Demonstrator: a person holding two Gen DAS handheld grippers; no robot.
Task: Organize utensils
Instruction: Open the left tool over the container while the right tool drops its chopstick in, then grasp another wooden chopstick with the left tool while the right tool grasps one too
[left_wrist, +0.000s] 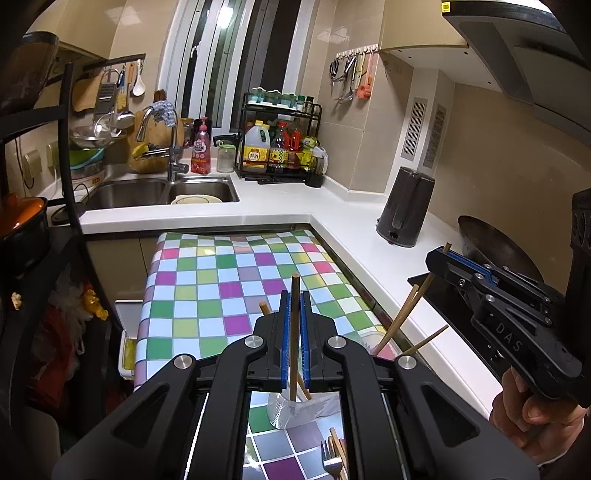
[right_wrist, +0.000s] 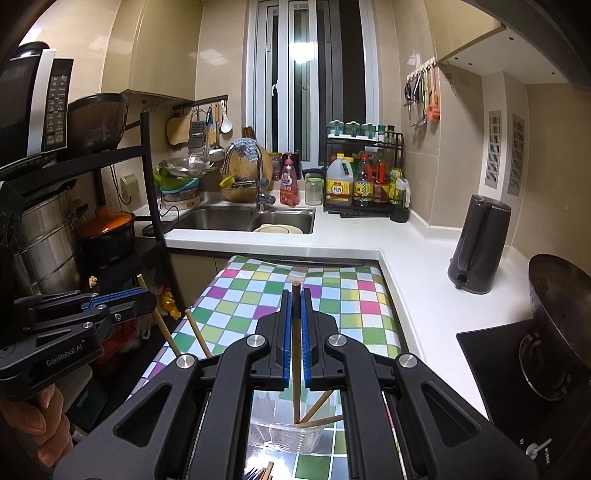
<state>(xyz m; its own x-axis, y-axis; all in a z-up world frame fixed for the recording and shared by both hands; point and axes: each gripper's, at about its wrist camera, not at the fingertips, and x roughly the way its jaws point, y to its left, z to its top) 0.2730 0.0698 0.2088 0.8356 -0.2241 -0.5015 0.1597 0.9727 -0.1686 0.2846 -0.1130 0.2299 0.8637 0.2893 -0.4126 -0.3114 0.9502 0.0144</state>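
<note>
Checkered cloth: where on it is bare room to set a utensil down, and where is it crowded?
The checkered cloth is bare from the gripper tips back to the white counter. Crowded nearest the cameras: the clear cup of chopsticks, a fork, and both grippers, left and right.
</note>
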